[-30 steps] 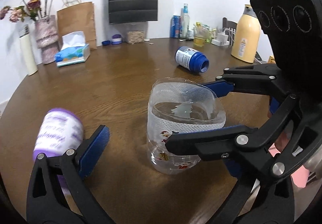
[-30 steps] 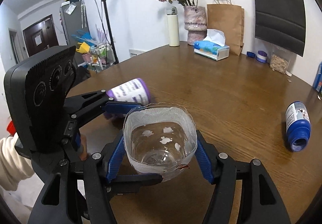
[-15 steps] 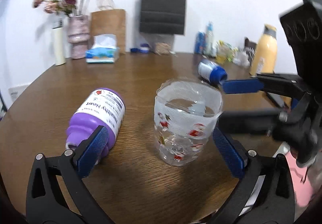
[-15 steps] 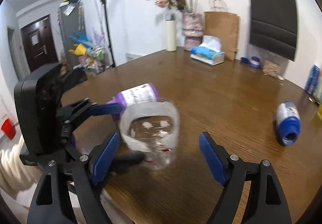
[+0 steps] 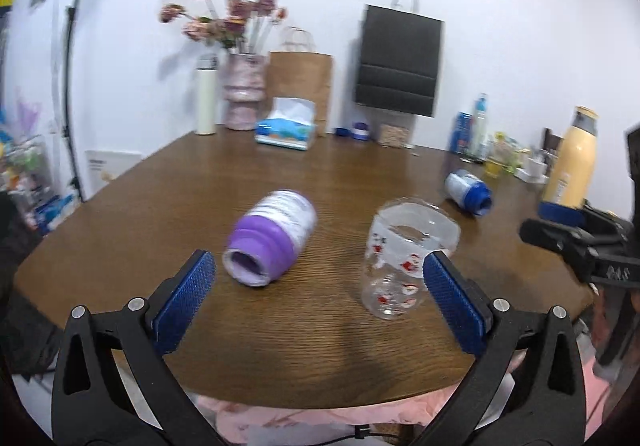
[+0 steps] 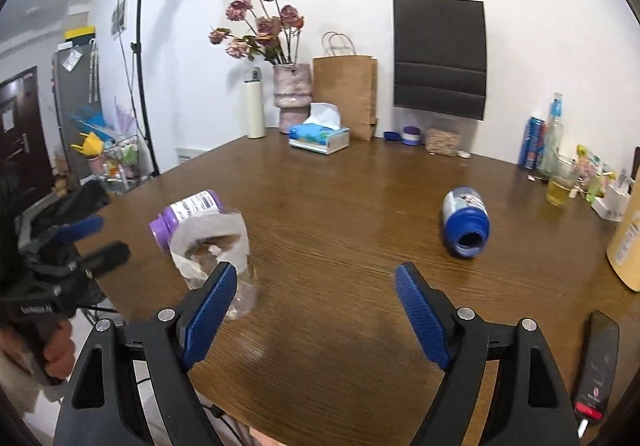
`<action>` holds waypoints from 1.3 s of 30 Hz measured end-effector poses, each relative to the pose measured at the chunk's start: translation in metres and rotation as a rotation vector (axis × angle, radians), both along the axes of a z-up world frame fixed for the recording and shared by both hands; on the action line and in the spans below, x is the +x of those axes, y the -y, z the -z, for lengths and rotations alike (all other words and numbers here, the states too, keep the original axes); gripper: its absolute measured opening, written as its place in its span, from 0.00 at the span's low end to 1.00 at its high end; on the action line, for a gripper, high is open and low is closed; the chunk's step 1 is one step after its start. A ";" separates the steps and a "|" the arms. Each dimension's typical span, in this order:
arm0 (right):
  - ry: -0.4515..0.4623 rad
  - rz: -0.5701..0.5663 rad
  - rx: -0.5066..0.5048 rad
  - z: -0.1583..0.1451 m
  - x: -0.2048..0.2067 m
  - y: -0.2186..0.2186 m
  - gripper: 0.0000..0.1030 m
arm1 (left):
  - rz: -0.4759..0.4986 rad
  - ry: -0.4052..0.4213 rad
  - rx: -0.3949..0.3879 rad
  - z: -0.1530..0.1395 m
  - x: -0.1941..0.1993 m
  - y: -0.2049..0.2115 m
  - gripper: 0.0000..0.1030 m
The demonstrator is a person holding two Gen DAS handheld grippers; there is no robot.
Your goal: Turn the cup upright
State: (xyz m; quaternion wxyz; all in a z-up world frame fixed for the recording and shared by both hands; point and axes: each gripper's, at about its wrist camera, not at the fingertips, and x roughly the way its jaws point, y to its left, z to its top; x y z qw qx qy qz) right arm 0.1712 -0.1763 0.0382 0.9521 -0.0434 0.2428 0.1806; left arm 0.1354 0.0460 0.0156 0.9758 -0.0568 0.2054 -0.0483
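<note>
A clear plastic cup [image 5: 404, 262] with small red figures stands upright on the brown table [image 5: 320, 334], mouth up. It also shows in the right wrist view [image 6: 214, 258]. My left gripper [image 5: 316, 302] is open and empty, drawn back near the table's front edge, with its right pad beside the cup. My right gripper [image 6: 316, 314] is open and empty, to the right of the cup. The right gripper also shows at the far right of the left wrist view [image 5: 580, 242].
A purple-capped bottle [image 5: 272, 238] lies on its side left of the cup. A blue-capped bottle [image 6: 466, 219] lies further right. A phone [image 6: 596, 370] lies at the front right edge. A tissue box [image 6: 320, 135], vase, bags and bottles line the back.
My right gripper opened, let go of the upright cup and drew back to the right. My left gripper also drew back toward the table's front edge.
</note>
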 end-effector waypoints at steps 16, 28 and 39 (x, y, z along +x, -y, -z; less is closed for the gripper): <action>0.009 -0.006 0.046 0.005 -0.007 -0.001 0.83 | -0.013 0.028 0.004 -0.006 -0.011 0.002 1.00; 0.174 -0.040 0.034 0.013 -0.070 -0.004 0.83 | -0.122 0.146 0.057 0.002 -0.098 0.005 1.00; 0.202 -0.043 0.096 0.027 -0.122 0.009 0.83 | -0.118 0.199 0.108 0.006 -0.124 0.008 1.00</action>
